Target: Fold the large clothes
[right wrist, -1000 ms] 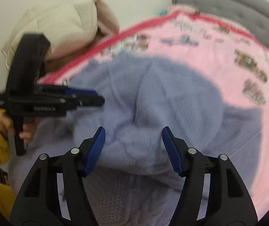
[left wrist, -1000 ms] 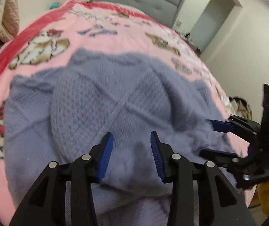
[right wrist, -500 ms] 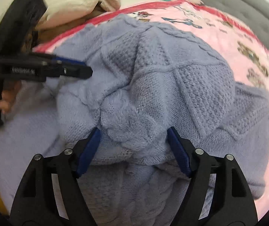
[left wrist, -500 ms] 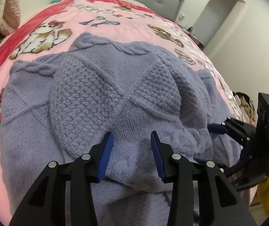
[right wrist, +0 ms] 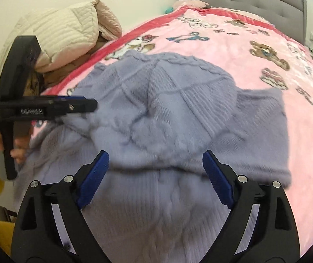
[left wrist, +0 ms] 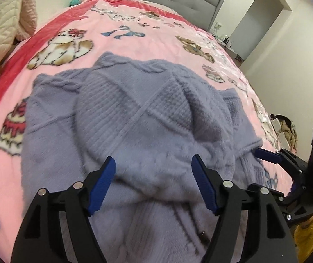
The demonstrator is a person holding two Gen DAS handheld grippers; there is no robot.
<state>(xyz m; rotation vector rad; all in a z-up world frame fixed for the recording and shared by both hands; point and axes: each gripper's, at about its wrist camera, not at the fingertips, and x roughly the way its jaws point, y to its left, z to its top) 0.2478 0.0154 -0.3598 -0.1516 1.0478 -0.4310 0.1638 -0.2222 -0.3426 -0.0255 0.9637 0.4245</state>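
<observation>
Both claws, left claw (left wrist: 153, 171) and right claw (right wrist: 155, 164), had just been opening, released, above the lavender knit sweater (left wrist: 134, 118); bulky fold ahead could spring open if unpressed.

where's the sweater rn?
The lavender knit sweater lies folded over on the pink blanket, centre of both wrist views, just ahead of the open left gripper and open right gripper; neither grips it.
</observation>
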